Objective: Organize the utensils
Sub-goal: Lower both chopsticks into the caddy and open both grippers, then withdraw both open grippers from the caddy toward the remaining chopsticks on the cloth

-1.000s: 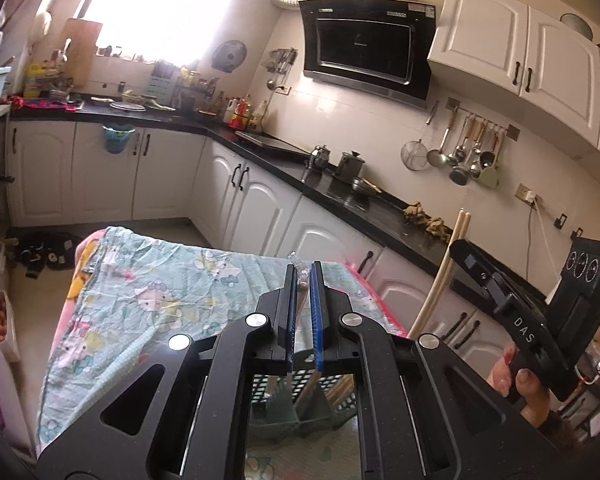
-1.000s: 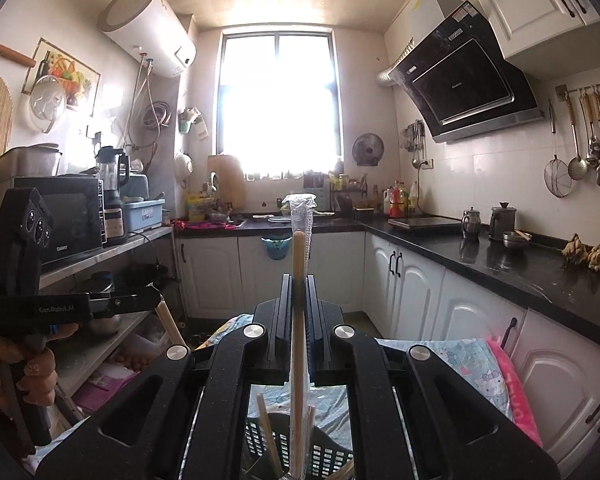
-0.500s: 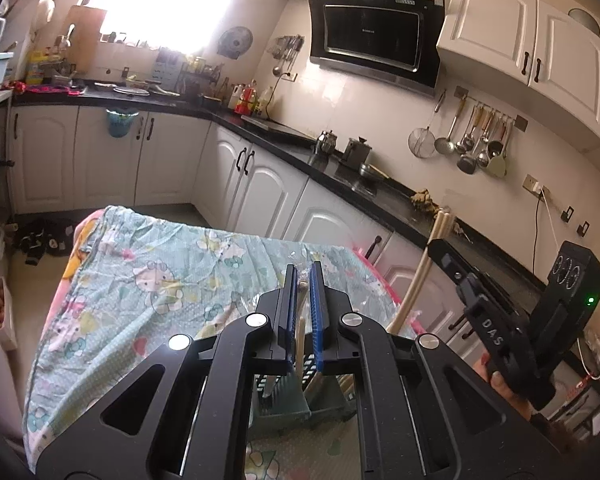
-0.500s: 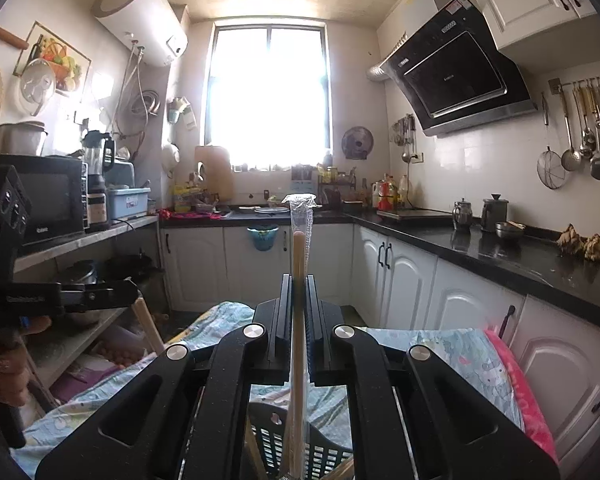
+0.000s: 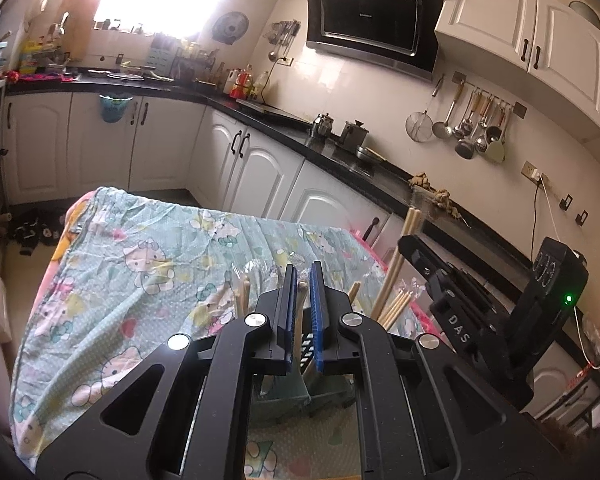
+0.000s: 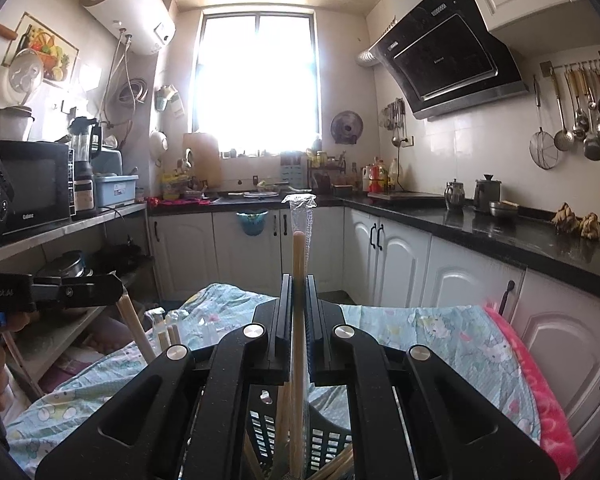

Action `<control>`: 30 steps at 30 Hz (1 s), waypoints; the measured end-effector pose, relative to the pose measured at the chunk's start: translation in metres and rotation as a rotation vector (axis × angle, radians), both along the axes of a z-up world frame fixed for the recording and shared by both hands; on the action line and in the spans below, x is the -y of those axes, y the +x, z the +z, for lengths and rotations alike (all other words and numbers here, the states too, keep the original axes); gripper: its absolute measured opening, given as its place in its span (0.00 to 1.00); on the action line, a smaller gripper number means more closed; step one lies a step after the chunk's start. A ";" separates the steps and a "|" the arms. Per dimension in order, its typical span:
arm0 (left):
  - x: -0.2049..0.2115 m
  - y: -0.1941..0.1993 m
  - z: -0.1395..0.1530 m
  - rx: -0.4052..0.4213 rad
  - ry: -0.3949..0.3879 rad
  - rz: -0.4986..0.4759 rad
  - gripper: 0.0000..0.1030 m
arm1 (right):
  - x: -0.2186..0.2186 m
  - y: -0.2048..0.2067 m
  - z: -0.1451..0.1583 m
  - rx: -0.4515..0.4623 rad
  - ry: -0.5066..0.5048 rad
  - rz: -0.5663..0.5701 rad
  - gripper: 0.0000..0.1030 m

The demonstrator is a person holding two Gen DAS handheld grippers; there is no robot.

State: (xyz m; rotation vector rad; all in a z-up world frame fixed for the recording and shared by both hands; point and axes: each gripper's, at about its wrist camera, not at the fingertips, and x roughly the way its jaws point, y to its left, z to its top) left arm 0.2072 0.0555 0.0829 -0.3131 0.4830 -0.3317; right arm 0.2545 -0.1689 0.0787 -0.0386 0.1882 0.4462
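A plastic-wrapped pale wooden chopstick pair (image 6: pixel 298 264) is clamped upright by the right gripper (image 6: pixel 298 300) above the dark slotted plastic basket (image 6: pixel 323 440), its lower end hidden. Another wrapped chopstick (image 5: pixel 301 312) is pinched by the left gripper (image 5: pixel 301 292).

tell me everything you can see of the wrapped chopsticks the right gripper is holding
The pale wooden chopsticks in a clear plastic sleeve stand nearly upright, clamped between the closed fingers of the black right gripper. The sleeve's crimped top sticks up empty above the rounded wooden tips. The lower end reaches down into the dark slotted plastic utensil basket, among other chopsticks. In the left wrist view they show as a slanted pale stick.
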 end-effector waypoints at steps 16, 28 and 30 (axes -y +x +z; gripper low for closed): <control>0.000 -0.001 -0.011 -0.025 -0.005 0.003 0.21 | 0.000 0.000 -0.019 -0.076 -0.002 0.001 0.22; -0.014 -0.018 -0.001 0.001 -0.025 0.034 0.59 | 0.011 -0.014 -0.012 -0.099 0.013 -0.009 0.47; -0.017 -0.021 0.000 0.004 -0.031 0.039 0.65 | 0.012 -0.017 -0.011 -0.102 0.014 -0.011 0.48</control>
